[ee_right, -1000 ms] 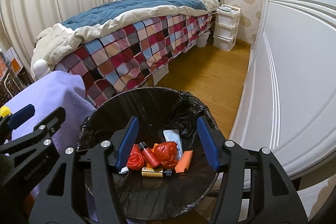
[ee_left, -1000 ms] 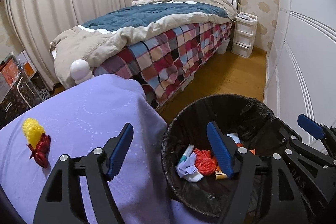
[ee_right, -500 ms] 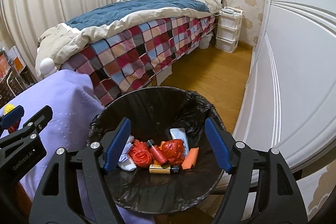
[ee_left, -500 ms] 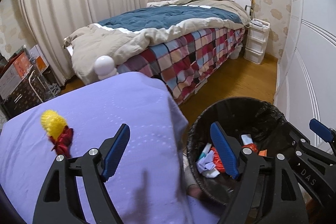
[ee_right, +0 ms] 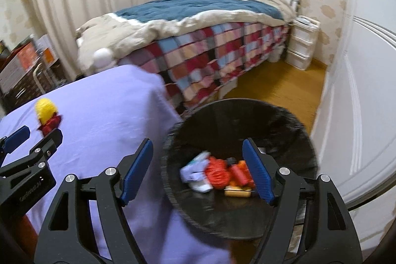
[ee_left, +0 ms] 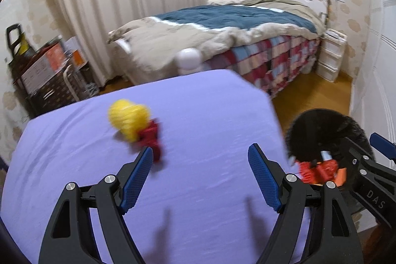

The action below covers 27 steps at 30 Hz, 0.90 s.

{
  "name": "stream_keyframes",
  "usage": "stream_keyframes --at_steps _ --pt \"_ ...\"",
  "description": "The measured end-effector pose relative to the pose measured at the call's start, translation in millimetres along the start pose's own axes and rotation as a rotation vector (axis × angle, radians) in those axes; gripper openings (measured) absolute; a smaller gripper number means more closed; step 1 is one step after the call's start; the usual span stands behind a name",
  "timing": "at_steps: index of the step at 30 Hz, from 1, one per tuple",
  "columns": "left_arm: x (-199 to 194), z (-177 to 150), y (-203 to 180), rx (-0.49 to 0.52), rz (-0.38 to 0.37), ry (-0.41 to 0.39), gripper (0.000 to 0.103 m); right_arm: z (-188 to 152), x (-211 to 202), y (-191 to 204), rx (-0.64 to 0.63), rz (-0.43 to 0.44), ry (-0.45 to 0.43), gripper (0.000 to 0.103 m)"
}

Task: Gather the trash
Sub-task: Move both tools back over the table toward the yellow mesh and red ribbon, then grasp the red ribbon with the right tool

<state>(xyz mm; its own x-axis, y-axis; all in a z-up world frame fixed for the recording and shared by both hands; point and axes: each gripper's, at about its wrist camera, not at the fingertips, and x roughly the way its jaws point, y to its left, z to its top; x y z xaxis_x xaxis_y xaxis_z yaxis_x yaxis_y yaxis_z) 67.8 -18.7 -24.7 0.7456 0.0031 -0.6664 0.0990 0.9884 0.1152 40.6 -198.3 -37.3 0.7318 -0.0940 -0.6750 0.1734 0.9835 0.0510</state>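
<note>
A yellow crumpled piece of trash point(ee_left: 128, 122) lies on the purple-covered table point(ee_left: 198, 115), touching a red piece point(ee_left: 151, 136) at its right. My left gripper point(ee_left: 200, 175) is open and empty above the table, its left fingertip just in front of the red piece. The black-lined trash bin point(ee_right: 237, 115) stands right of the table with several red, white and orange items inside point(ee_right: 217, 171). My right gripper point(ee_right: 198, 170) is open and empty, over the bin's near left rim. The yellow and red trash also shows in the right wrist view point(ee_right: 45, 113).
A bed point(ee_left: 235, 41) with a checked cover stands behind the table. A white wardrobe point(ee_right: 366, 90) is right of the bin. White drawers point(ee_right: 303, 46) stand by the headboard. A rack with boxes point(ee_left: 47, 76) is at the far left.
Both grippers have swung left, from over the bin toward the table. The yellow and red trash now sits close in front of my left gripper. Both stay open.
</note>
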Motion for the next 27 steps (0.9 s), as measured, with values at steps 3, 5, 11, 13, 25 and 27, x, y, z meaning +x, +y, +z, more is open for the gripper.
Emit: stream_keyframes --at_steps 3,5,11,13,25,27 --pt "2.2 -6.8 27.6 -0.039 0.037 0.019 0.077 -2.5 1.1 26.8 -0.035 0.048 0.011 0.073" --pt "5.1 -10.2 44.4 -0.059 0.065 0.034 0.077 -4.3 2.4 49.8 -0.074 0.080 0.020 0.073" --pt "10.6 -27.3 97.8 -0.126 0.143 0.072 0.077 -9.6 6.2 103.6 -0.164 0.149 0.041 0.073" --pt "11.4 -32.3 113.5 -0.144 0.167 0.080 0.077 -11.5 9.2 118.2 -0.184 0.169 0.055 0.073" --pt "19.2 -44.9 164.0 -0.211 0.223 0.108 0.077 -12.1 22.7 184.3 -0.268 0.224 0.078 0.073" --pt "20.6 -47.3 169.9 -0.217 0.230 0.111 0.077 -10.8 25.9 193.1 -0.280 0.232 0.082 0.073"
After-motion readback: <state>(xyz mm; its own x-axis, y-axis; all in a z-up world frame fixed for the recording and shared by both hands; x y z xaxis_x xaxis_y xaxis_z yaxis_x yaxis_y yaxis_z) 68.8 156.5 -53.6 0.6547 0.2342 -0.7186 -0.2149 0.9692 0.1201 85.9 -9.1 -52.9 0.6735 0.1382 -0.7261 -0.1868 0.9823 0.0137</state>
